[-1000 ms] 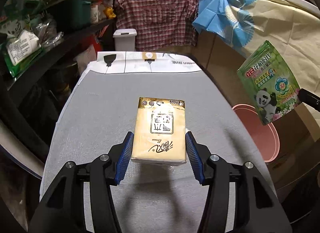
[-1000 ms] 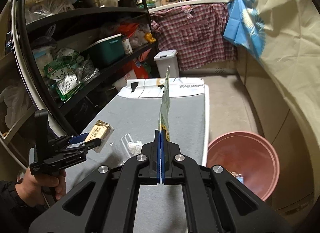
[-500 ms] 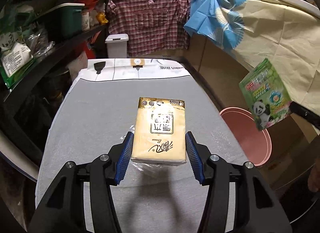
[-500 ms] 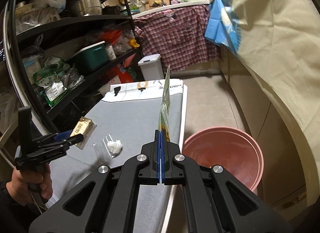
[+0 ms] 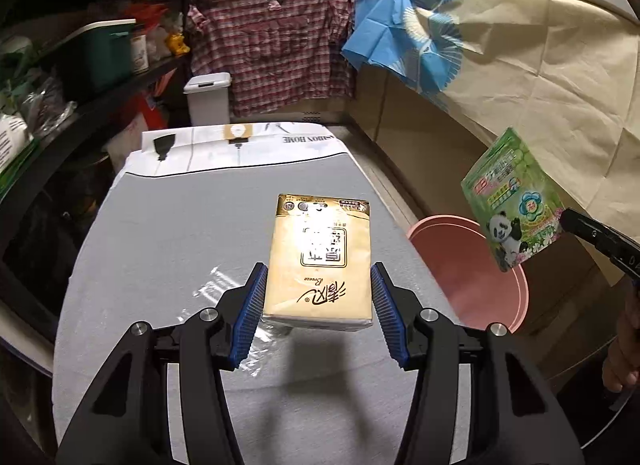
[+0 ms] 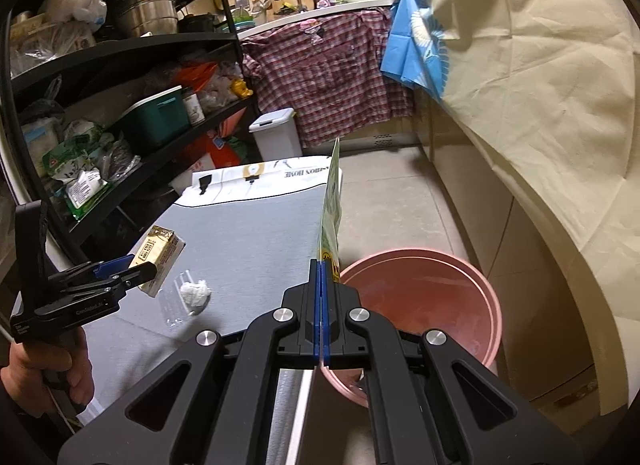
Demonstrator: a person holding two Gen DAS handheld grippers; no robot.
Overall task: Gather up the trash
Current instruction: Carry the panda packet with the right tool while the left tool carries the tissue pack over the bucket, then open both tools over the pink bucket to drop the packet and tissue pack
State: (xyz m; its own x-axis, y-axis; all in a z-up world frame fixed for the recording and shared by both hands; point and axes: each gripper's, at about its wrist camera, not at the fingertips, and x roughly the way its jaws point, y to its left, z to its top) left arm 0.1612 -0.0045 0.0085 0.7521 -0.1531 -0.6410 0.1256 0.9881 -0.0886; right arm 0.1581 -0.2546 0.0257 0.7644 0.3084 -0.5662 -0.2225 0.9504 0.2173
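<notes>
My left gripper (image 5: 318, 313) is shut on a yellow tissue pack (image 5: 320, 261) and holds it above the grey table (image 5: 168, 233). The pack also shows in the right wrist view (image 6: 160, 255), held by the left gripper (image 6: 120, 269). My right gripper (image 6: 321, 297) is shut on a flat green panda-print bag (image 6: 330, 209), seen edge-on. In the left wrist view the bag (image 5: 514, 205) hangs above the pink bin (image 5: 468, 265). The bin (image 6: 420, 305) stands on the floor right of the table.
A clear plastic wrapper (image 6: 176, 301) and a crumpled white tissue (image 6: 195, 292) lie on the table (image 6: 248, 241). Black shelves (image 6: 120, 105) full of goods run along the left. A white lidded bin (image 6: 276, 133) stands beyond the table's far end.
The right gripper has moved the green bag rightward, over the pink bin. The left gripper has kept the tissue pack and drifted slightly right over the table.
</notes>
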